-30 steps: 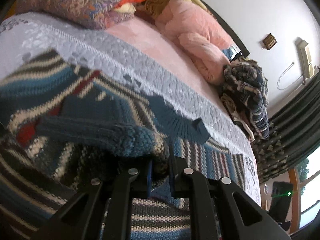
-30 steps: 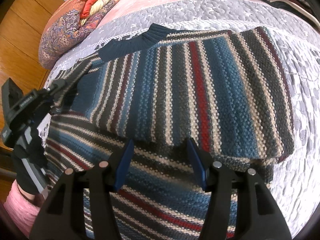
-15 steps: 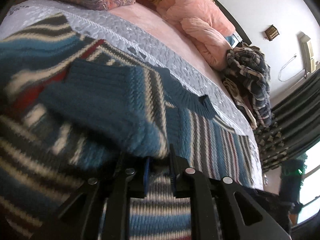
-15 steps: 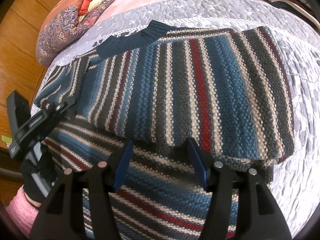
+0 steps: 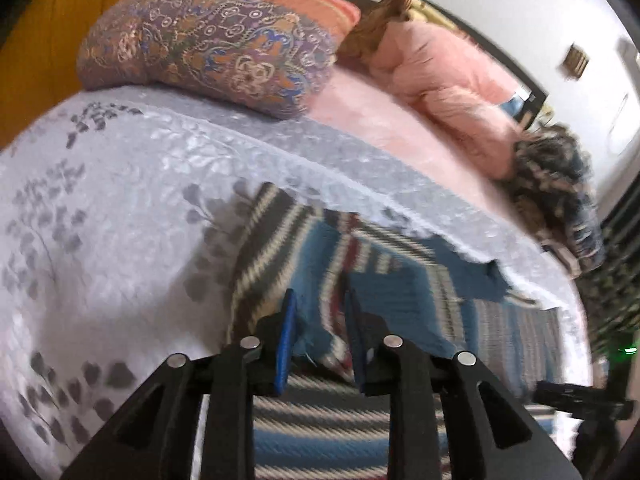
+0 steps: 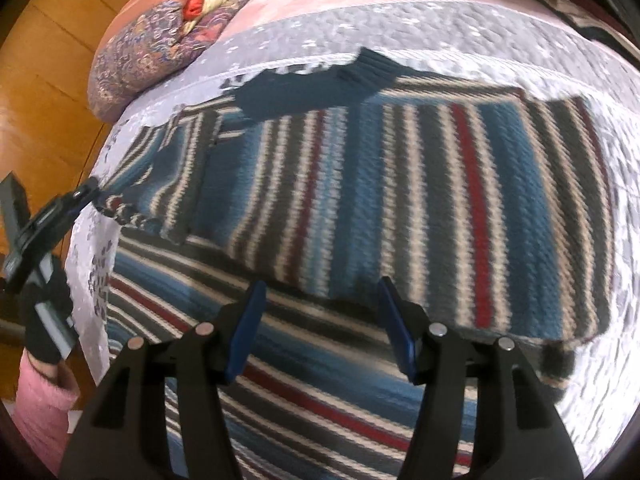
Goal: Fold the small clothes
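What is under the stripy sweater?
The sweater lies on a lilac bedspread, which shows all around it. Whatever is beneath the sweater's middle is covered.

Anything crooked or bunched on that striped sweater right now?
Yes: the folded-in sleeve at the striped sweater's left edge lies crumpled, its cuff slanted instead of flat. The left gripper is open at it; the right gripper hangs open over the hem.
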A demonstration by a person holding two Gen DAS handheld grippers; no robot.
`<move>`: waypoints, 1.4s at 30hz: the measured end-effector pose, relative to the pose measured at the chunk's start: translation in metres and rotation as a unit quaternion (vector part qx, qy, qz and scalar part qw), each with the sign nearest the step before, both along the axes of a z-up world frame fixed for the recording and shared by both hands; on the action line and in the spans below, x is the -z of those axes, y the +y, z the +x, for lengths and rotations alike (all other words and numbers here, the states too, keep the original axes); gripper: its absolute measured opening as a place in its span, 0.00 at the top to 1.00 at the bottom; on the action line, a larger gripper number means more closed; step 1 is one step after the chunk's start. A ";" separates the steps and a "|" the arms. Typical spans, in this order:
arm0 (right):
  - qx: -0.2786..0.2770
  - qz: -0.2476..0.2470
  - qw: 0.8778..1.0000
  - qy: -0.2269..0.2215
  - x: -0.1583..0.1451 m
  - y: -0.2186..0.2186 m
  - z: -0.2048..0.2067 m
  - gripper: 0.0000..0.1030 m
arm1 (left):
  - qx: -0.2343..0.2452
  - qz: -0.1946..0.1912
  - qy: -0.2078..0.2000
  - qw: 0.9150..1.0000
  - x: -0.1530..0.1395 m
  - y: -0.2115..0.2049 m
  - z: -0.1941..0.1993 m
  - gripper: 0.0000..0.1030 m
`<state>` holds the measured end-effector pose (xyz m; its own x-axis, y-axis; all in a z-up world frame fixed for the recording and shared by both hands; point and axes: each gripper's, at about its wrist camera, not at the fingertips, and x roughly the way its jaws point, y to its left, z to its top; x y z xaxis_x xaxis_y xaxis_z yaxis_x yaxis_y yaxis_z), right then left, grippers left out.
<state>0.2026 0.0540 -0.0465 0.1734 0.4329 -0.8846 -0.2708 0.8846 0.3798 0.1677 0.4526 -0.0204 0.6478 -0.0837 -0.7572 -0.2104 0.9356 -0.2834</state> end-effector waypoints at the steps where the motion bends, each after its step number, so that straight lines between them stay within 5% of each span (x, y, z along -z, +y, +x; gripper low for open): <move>1: -0.005 0.004 1.000 0.000 -0.002 0.008 0.001 0.44 | 0.001 0.014 0.010 1.000 0.006 0.000 0.005 0.76; 7: -0.024 0.028 0.999 0.011 -0.008 0.047 0.017 0.44 | 0.021 0.043 0.076 0.996 0.055 -0.003 0.015 0.77; 12: -0.031 0.046 0.998 0.033 -0.001 0.084 0.036 0.44 | 0.036 0.087 0.062 0.994 0.062 -0.016 0.014 0.77; 19: -0.047 0.072 0.995 0.052 0.003 0.125 0.050 0.43 | 0.000 -0.012 0.014 1.000 0.033 0.013 -0.002 0.78; 27: -0.035 0.090 0.990 0.100 0.032 0.157 0.062 0.42 | -0.012 -0.008 -0.020 1.000 0.004 0.030 -0.008 0.77; 28: -0.041 0.081 0.992 0.090 0.030 0.160 0.061 0.51 | -0.013 -0.007 -0.022 1.000 0.003 0.032 -0.009 0.77; 29: -0.052 0.071 0.993 0.081 0.029 0.164 0.058 0.70 | -0.015 -0.007 -0.022 1.000 0.003 0.033 -0.009 0.77; 32: -0.074 0.053 0.994 0.054 0.017 0.166 0.052 0.88 | -0.019 -0.013 -0.020 1.000 0.004 0.037 -0.010 0.77; 42: -0.074 0.021 0.997 -0.030 -0.031 0.106 0.048 0.89 | 0.024 -0.011 -0.022 0.999 0.005 0.004 0.001 0.77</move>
<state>0.2504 0.1602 -0.0154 0.1570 0.4936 -0.8554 -0.4211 0.8169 0.3942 0.1685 0.4568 -0.0256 0.6746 -0.1313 -0.7264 -0.1525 0.9380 -0.3112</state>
